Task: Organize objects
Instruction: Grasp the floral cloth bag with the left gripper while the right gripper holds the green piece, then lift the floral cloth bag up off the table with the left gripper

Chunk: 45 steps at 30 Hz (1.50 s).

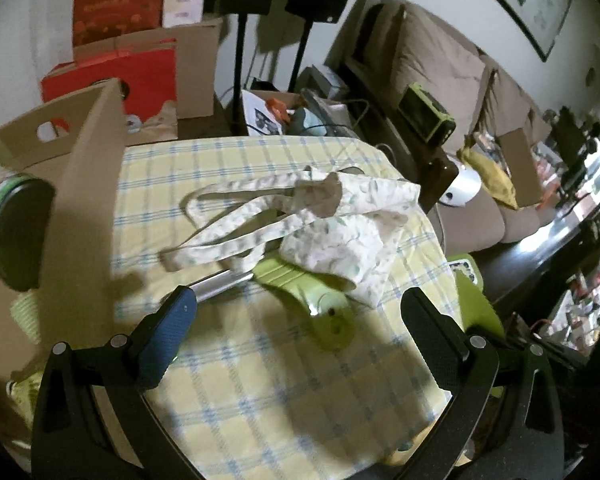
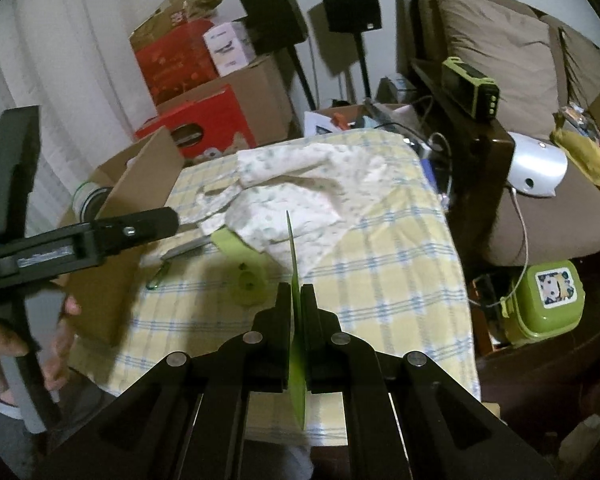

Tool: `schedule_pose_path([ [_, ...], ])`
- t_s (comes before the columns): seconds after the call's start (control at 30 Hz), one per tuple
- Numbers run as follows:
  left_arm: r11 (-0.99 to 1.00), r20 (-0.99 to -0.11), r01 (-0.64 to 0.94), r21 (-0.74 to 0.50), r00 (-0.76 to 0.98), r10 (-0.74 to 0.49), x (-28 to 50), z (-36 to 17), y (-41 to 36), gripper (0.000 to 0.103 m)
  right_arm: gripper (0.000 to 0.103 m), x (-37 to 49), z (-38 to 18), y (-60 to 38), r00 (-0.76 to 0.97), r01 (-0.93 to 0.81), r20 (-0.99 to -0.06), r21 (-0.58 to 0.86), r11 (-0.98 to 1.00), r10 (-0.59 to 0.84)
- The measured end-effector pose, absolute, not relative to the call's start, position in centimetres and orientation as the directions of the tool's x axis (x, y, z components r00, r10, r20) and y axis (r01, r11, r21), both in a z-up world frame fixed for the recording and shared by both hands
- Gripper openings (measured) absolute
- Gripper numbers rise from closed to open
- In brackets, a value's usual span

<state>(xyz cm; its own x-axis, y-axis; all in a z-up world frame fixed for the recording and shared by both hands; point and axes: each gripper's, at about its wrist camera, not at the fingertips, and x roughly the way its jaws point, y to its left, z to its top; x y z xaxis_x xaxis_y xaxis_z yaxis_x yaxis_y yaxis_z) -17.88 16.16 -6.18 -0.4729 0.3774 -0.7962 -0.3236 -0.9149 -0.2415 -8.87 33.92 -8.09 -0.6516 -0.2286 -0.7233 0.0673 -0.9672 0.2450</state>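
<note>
Thin green plastic sheet point(image 2: 295, 320) stands edge-on, pinched between the right gripper point(image 2: 296, 300)'s closed jaws. Left gripper point(image 1: 300, 320) hangs spread and empty. Beyond the sheet, on the yellow checked tablecloth point(image 2: 380, 280), lie a green fan-like gadget point(image 2: 246, 276) and floral cloth bag point(image 2: 300, 196); left of these stands a cardboard box point(image 2: 148, 176).

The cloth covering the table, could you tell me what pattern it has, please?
Pale yellow tablecloth with a blue-and-white plaid check; clearest in the left wrist view.
</note>
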Motion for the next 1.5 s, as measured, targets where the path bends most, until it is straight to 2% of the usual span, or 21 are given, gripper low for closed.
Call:
schedule_pose_path([
  [0.4, -0.922, -0.827, -0.356, -0.151, -0.465, 0.315, -20.0, -9.0, 21.3, 0.102, 0.004, -8.3, -8.3, 36.0, -0.666, 0.024, -0.720, 0.243, -0.970, -0.197],
  [0.5, -0.930, -0.839, -0.338, -0.143, -0.457, 0.295, -20.5, -9.8, 21.9, 0.097, 0.004, -8.3, -8.5, 36.4, -0.664, 0.019, -0.721, 0.248, -0.969, -0.197],
  [0.6, -0.931, -0.846, -0.341, -0.129, -0.453, 0.283, -20.8, -10.4, 22.6, 0.086, 0.004, -8.3, -8.9, 36.7, -0.659, 0.011, -0.725, 0.256, -0.967, -0.199],
  [0.63, -0.932, -0.845, -0.343, -0.120, -0.457, 0.277, -20.8, -10.5, 22.8, 0.076, 0.004, -8.3, -9.1, 36.8, -0.657, 0.009, -0.727, 0.258, -0.966, -0.200],
  [0.67, -0.930, -0.845, -0.350, -0.116, -0.457, 0.277, -20.9, -10.6, 23.0, 0.060, 0.004, -8.3, -9.3, 36.9, -0.655, 0.007, -0.729, 0.258, -0.966, -0.199],
  [0.7, -0.928, -0.846, -0.354, -0.118, -0.453, 0.280, -20.9, -10.7, 23.2, 0.052, 0.004, -8.4, -9.4, 37.0, -0.653, 0.005, -0.730, 0.259, -0.966, -0.200],
  [0.73, -0.925, -0.848, -0.360, -0.124, -0.446, 0.287, -21.0, -10.8, 23.3, 0.039, 0.004, -8.4, -9.6, 37.1, -0.651, 0.003, -0.732, 0.262, -0.965, -0.201],
  [0.8, -0.919, -0.846, -0.366, -0.143, -0.436, 0.306, -21.2, -10.8, 23.3, 0.028, 0.004, -8.4, -9.8, 37.2, -0.650, 0.001, -0.733, 0.263, -0.965, -0.201],
  [0.87, -0.916, -0.842, -0.367, -0.164, -0.431, 0.323, -21.2, -10.7, 23.3, 0.009, 0.004, -8.4, -10.0, 37.2, -0.649, -0.001, -0.733, 0.267, -0.964, -0.202],
  [1.2, -0.891, -0.792, -0.395, -0.225, -0.458, 0.403, -20.2, -7.5, 22.5, 0.004, 0.004, -8.2, -9.3, 37.4, -0.664, 0.001, -0.721, 0.267, -0.964, -0.200],
  [1.5, -0.861, -0.702, -0.441, -0.254, -0.528, 0.478, -18.6, -0.9, 21.4, 0.004, 0.004, -8.0, -7.7, 37.3, -0.687, 0.011, -0.700, 0.261, -0.965, -0.197],
])
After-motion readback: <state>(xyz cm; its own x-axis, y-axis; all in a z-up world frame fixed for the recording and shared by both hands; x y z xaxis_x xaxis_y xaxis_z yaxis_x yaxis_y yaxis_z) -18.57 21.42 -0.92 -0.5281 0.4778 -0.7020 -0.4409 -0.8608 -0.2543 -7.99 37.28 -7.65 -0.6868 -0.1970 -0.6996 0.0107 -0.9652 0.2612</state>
